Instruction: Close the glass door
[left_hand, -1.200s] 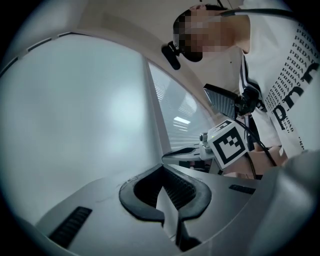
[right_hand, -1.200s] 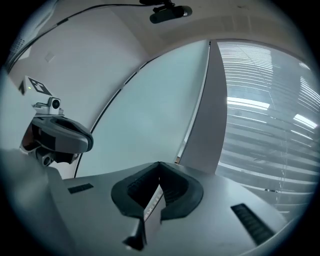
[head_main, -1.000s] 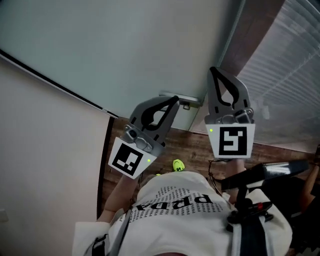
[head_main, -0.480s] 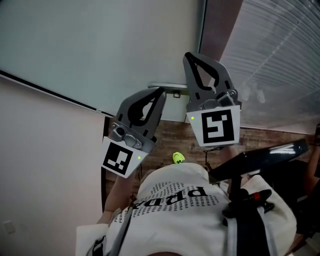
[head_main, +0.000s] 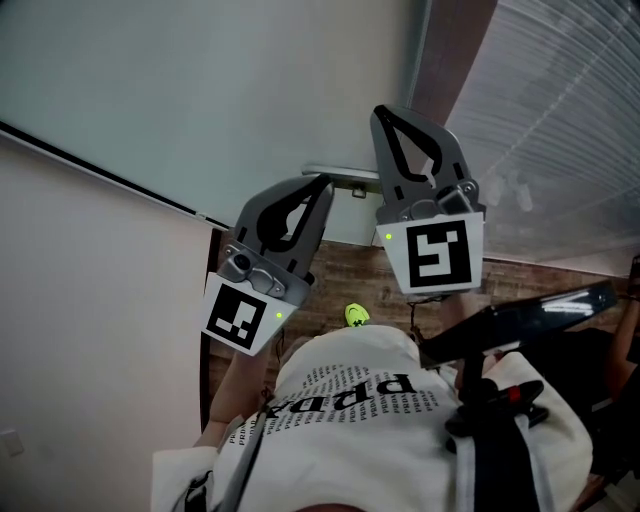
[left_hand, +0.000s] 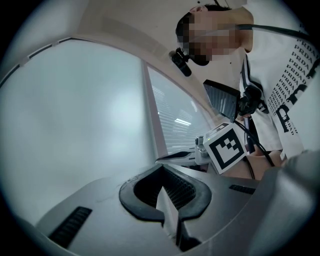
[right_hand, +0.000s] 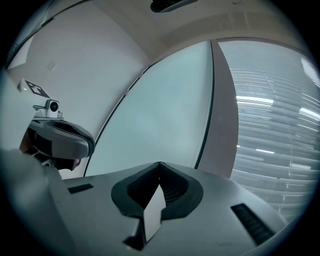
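Now the glass door (head_main: 250, 80) stands with its edge right beside the brown post (head_main: 455, 60), with only a thin dark line between them, so it looks shut or nearly shut. The left claw (head_main: 320, 185) and right claw (head_main: 381, 113) are both pinched together, holding nothing, near the handle (head_main: 345, 178).

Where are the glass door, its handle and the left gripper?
glass door (head_main: 200, 80), head view, middle of the frosted pane.
handle (head_main: 346, 176), head view, visible stretch of the metal bar.
left gripper (head_main: 321, 185), head view, between its closed fingertips.
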